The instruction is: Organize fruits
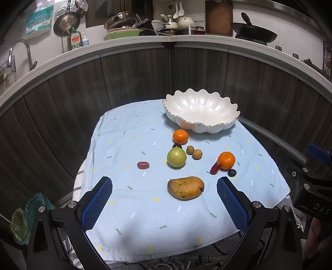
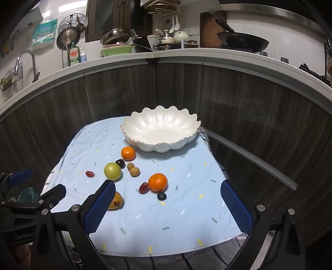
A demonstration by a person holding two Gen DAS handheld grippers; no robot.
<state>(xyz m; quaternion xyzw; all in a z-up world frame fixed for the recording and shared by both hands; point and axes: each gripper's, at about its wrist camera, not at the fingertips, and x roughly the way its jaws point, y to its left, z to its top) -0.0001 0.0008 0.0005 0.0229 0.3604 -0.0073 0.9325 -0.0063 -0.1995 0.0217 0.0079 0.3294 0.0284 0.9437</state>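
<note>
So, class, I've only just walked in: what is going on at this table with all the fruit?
A person holds a gripper in each hand above a blue cloth. The left gripper and right gripper both stand open and empty. Nothing is picked up yet: the mango, green fruit, two oranges and smaller fruits lie loose on the cloth. The white bowl behind them looks empty.

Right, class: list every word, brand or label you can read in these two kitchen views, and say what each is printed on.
"DAS", cut off at the frame edge: on the right gripper's black body.
"GenRobot", end partly hidden: on the left gripper's black body.
"dish": on the green detergent bottle.
Teal and white packet on the wall: print too blurred to read.
</note>
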